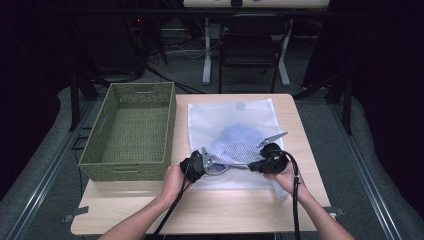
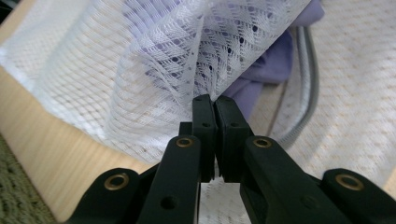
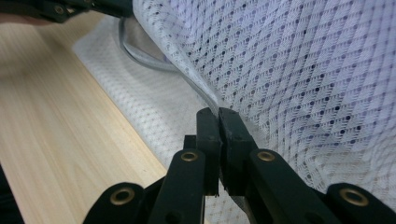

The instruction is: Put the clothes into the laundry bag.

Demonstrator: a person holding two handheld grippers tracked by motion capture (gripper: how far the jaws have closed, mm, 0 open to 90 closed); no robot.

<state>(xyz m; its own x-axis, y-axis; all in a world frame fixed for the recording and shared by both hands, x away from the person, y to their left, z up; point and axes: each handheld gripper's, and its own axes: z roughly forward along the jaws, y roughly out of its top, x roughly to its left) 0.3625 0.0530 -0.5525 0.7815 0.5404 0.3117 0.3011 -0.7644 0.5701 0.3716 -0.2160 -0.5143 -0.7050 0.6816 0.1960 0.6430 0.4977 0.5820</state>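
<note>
Both hand-held grippers are pinched tight on the mesh bag [image 1: 231, 131]: left hand-held gripper [image 1: 206, 161] at lower centre of the high view, right hand-held gripper [image 1: 252, 166] just right of it, each w/ a fold of net at the jaw tips. Bag lies mid-desk [image 1: 150, 210], right of the basket [image 1: 131, 131], lilac cloth [image 2: 261, 77] inside. Judging by that, you're lifting the near edge. Raise both ends level & together, keep grips firm so net doesn't slip, and mind the cloth sliding out.

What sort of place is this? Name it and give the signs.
Probably a lab or studio set up for recording, not a home: a lone wooden table ringed by black curtains, metal rails on the floor, and loose cables behind.
</note>
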